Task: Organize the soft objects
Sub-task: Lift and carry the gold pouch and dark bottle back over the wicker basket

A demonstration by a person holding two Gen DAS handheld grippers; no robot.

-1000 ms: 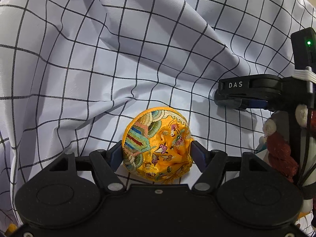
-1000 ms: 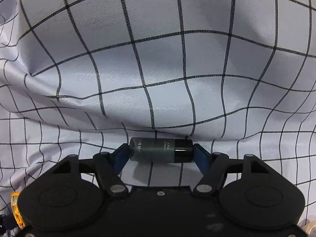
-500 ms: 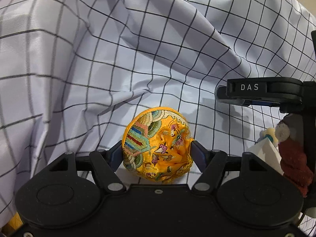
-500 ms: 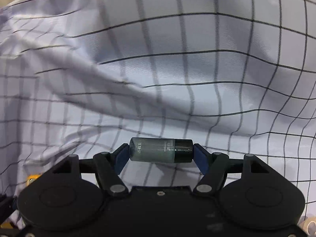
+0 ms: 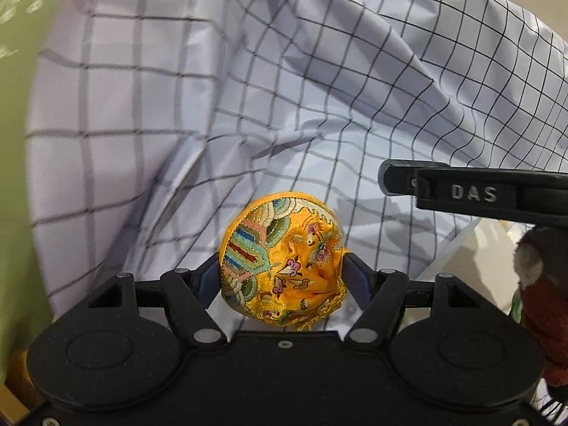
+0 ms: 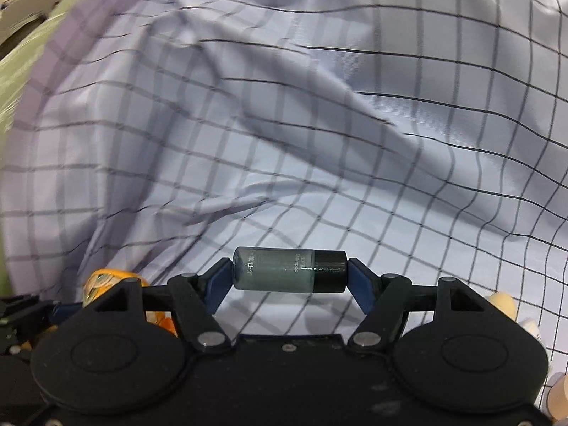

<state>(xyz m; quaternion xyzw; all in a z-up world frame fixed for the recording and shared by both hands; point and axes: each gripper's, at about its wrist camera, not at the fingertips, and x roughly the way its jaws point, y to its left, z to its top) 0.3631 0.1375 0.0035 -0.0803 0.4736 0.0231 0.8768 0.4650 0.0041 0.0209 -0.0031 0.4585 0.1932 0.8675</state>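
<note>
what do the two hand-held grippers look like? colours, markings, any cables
Both look the same: matte black plastic bodies with two round discs at the base, black linkage arms with silver rivets, and blue pads on the fingers. That holds for the left hand-held gripper and the right hand-held gripper. Seen side-on from the left wrist view, the right one carries a raised white "DAS" marking. No cables or sleeves in view.

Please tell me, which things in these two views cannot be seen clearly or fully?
- Yellow embroidered pouch: underside hidden by the left gripper body; mostly covered in the right wrist view.
- Small bottle: label print too small; ends covered by the right gripper.
- Red plush toy: cut by the right edge.
- Checked cloth: left part blurred.
</note>
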